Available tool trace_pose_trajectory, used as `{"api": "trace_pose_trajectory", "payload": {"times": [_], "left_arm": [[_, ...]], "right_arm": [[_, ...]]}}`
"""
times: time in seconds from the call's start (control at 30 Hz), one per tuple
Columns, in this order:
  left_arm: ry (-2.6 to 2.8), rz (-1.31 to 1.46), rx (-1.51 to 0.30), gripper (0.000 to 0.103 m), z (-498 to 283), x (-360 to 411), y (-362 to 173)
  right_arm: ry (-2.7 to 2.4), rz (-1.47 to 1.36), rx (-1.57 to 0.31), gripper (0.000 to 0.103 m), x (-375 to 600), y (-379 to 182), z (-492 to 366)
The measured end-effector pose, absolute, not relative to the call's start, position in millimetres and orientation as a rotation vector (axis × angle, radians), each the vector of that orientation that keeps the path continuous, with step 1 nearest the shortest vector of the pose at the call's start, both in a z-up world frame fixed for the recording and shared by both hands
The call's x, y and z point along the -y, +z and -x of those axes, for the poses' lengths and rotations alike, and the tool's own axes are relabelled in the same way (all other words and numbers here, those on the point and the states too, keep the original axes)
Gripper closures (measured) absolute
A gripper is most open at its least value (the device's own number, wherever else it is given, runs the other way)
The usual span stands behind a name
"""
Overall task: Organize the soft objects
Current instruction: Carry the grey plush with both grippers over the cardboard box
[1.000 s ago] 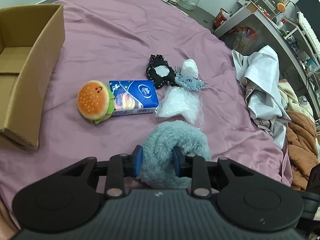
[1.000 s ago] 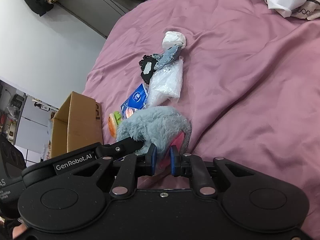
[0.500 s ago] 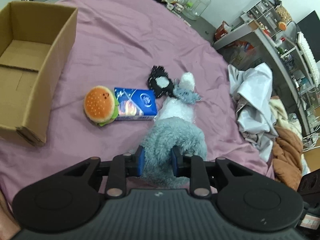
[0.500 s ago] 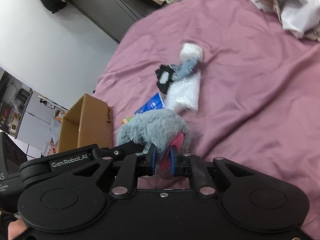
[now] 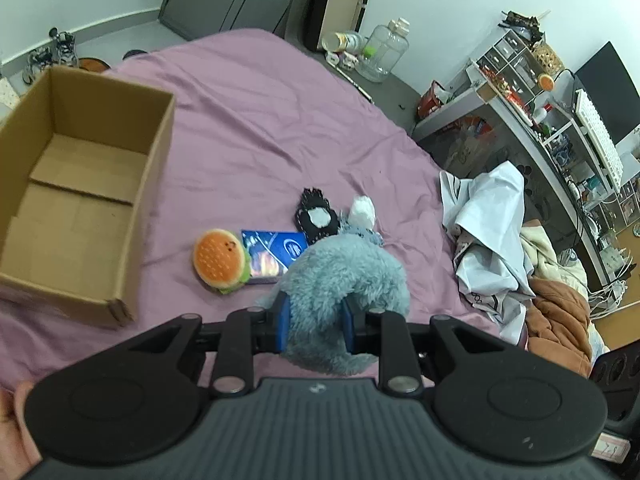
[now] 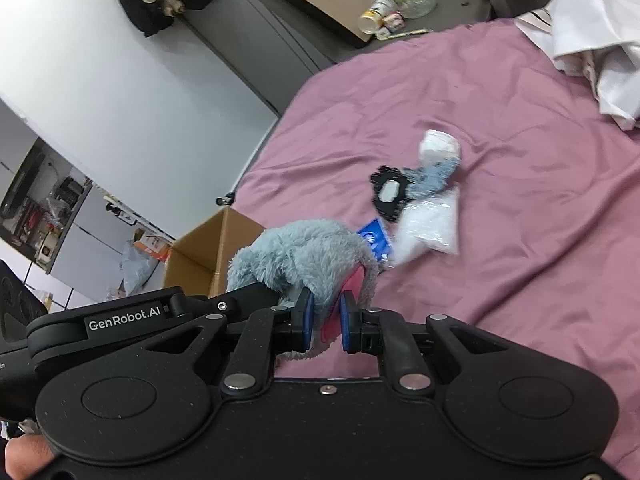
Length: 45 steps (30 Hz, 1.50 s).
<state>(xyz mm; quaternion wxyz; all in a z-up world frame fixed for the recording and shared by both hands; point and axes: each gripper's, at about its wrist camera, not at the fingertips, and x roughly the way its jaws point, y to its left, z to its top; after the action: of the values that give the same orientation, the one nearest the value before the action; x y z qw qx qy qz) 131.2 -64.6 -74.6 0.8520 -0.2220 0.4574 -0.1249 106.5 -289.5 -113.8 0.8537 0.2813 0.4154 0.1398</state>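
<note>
A grey-blue furry plush (image 5: pixel 344 276) with a pink inner side (image 6: pixel 352 284) hangs above the purple bedspread (image 5: pixel 260 120), held from both ends. My left gripper (image 5: pixel 315 320) is shut on one end. My right gripper (image 6: pixel 325 322) is shut on the other, pink-lined end. Below lie a burger plush (image 5: pixel 219 259), a blue tissue pack (image 5: pixel 276 250), a black lacy patch (image 5: pixel 316 216), a blue-grey and white small plush (image 6: pixel 436 160) and a clear bag of white filling (image 6: pixel 428 228). An open cardboard box (image 5: pixel 80 184) stands at the left, nothing inside.
Crumpled white and brown bedding (image 5: pixel 504 248) is heaped at the bed's right edge. A cluttered desk and shelves (image 5: pixel 532 92) stand beyond it. Bottles and a large clear jar (image 5: pixel 384 52) sit on the floor past the bed's far end.
Both grippers have risen with the furry plush, lifting it off the bedspread. The box and the lying items now look smaller and farther below.
</note>
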Motion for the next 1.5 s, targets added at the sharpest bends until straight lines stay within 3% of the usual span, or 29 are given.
{"api": "trace_pose_trajectory", "payload": {"times": [0.8,1.07,1.33,1.5], "left_arm": [[-0.236,0.441,-0.825,0.08,-109,-7,-15],[-0.231,0.433,-0.789,0.082,-105,-28,-11],[-0.209,0.466,-0.799,0.082,-110,-53,-19],[-0.188,0.489,-0.798,0.082,-117,-67,-23]], "right_arm": [[0.391,-0.592,-0.759,0.088,222,-67,-94],[0.404,-0.603,-0.73,0.083,199,-64,-93],[0.435,-0.613,-0.693,0.058,186,-61,-92],[0.457,-0.609,-0.687,0.051,177,-62,-93]]}}
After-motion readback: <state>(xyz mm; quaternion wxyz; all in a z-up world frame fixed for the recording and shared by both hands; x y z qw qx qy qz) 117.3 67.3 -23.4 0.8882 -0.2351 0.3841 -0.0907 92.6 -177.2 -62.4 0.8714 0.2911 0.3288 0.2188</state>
